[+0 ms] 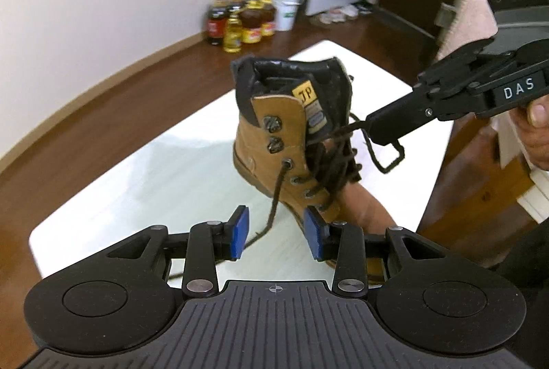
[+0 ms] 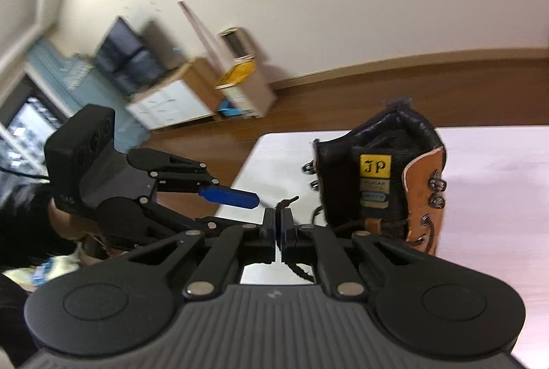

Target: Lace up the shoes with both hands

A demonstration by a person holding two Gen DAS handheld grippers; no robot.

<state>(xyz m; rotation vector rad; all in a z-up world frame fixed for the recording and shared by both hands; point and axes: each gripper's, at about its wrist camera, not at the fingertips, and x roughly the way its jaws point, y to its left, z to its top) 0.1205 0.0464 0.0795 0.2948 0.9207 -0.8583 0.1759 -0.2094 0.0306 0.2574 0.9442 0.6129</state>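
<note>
Scene: A tan boot (image 1: 295,159) stands on my white table (image 1: 144,183), tongue up, toe toward me.
Done so far: Dark lace (image 1: 334,163) criss-crosses the lower eyelets, by the look of it up to the ankle.
Left to do: The two metal hooks (image 1: 272,134) near the collar on the visible side are bare; I judge the top lacing and the bow remain.
Right gripper (image 2: 278,221): My jaws are pressed together on one lace end, its tip poking out just above the pads, drawn away from the boot's tongue.
Left gripper (image 1: 276,233): Blue pads spread; the other lace end (image 1: 274,200) hangs from its eyelet between them, ungripped.
Progress: Roughly past halfway, I reckon.
</note>
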